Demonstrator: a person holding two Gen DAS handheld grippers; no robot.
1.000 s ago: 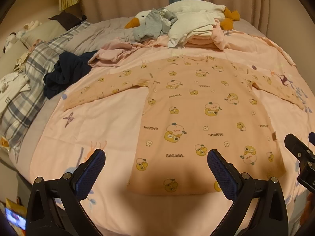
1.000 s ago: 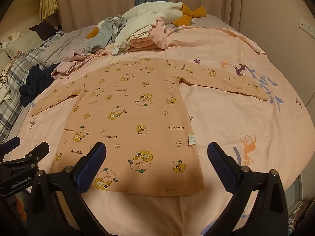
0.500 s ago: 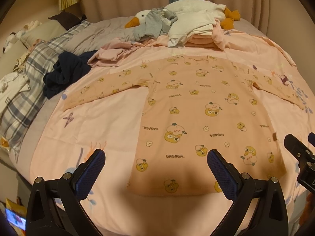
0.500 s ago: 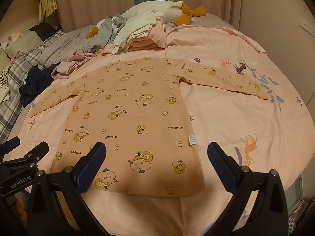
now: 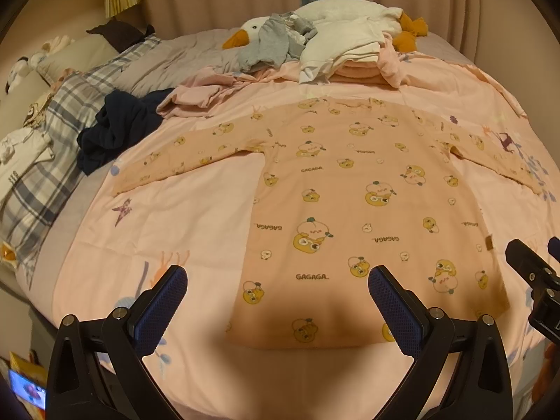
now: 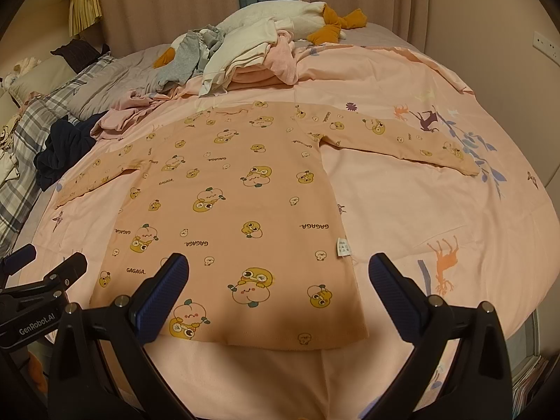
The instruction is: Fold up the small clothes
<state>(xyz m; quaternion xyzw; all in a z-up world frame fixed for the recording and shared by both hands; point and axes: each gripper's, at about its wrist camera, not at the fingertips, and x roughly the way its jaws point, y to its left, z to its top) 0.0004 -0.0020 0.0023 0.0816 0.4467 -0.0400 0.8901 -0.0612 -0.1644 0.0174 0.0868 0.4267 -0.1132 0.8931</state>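
nothing has visibly changed between the earlier views and now.

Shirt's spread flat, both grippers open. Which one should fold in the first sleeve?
Either, probably. The left gripper is nearer the left sleeve, the right gripper nearer the right sleeve; neither touches the shirt.

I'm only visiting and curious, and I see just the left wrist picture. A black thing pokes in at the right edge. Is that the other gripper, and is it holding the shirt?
Observer: Yes. The right gripper is wide open, holding nothing, and pointed at the shirt hem.
Operator: And the little tab on the side seam?
Observer: It's a white care label, with print too small to read.
Operator: Anything on the wall?
Observer: A white socket plate, far right.
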